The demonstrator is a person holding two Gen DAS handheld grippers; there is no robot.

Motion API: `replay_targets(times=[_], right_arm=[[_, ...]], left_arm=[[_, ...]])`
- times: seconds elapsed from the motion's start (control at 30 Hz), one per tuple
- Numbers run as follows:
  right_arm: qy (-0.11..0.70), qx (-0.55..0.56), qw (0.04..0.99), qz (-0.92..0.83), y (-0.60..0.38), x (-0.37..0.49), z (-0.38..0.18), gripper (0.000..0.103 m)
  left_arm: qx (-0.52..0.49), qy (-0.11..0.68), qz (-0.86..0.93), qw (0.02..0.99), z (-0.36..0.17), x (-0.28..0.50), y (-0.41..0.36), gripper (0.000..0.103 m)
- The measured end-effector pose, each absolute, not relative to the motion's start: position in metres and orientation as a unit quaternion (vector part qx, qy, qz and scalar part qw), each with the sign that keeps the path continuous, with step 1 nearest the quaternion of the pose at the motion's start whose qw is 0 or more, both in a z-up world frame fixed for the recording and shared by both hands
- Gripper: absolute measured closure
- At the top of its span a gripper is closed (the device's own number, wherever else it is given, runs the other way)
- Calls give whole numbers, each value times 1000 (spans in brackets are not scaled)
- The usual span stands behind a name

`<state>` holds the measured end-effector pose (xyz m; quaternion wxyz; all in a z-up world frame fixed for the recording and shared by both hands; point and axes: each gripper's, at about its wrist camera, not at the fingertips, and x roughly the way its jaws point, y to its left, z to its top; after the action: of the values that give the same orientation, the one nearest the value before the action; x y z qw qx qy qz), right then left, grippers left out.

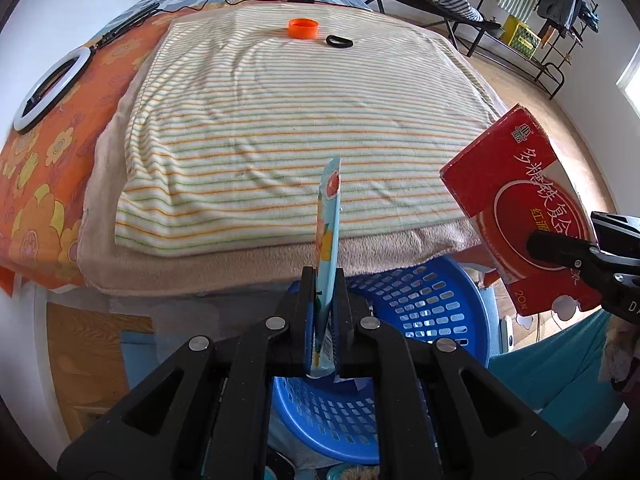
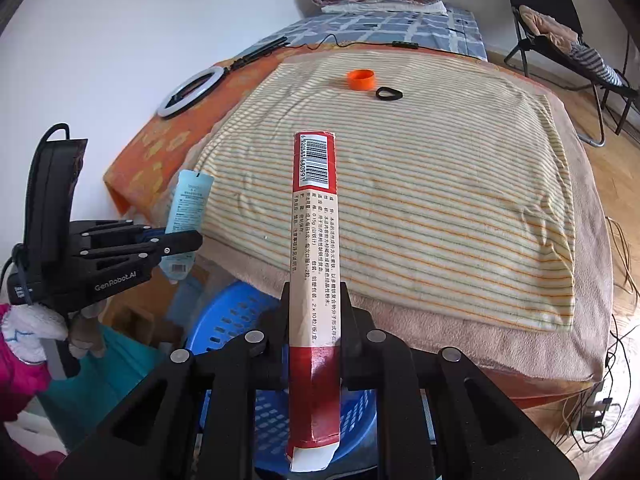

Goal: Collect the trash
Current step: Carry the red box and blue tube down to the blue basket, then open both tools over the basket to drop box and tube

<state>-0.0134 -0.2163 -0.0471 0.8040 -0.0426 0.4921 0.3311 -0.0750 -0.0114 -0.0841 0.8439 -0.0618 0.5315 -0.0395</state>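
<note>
Left gripper point(image 1: 324, 280) pinching blue wrapper point(image 1: 329, 216), right gripper point(image 2: 314, 300) clamping red box point(image 2: 314, 240); we hover above blue basket point(image 1: 420, 304). Risk: off-centre release drops trash outside rim.

Blue basket point(image 1: 420, 304) open below; bed edge point(image 1: 240, 272) just ahead; striped towel point(image 1: 300, 120) mostly bare.

Both fisheye cameras sit just behind their claws, tilted steeply down from off the near edge of the bed with the striped cream towel point(image 1: 304, 120), facing its far end. The left claw point(image 1: 323, 280) fills its view's bottom; the right claw point(image 2: 314, 300) likewise. Both share the towel, the round blue plastic lattice basket point(image 1: 420, 300) below, and each other's claw at the frame's side.
</note>
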Motion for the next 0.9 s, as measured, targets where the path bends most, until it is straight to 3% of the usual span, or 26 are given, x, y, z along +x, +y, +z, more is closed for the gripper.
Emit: replay_targets(times=[0.9], right_arm=[[555,-105,750,343,-204,-95,-113,84]], left_arm=[[-57,619,-85,779,-152,-130,-53,98]])
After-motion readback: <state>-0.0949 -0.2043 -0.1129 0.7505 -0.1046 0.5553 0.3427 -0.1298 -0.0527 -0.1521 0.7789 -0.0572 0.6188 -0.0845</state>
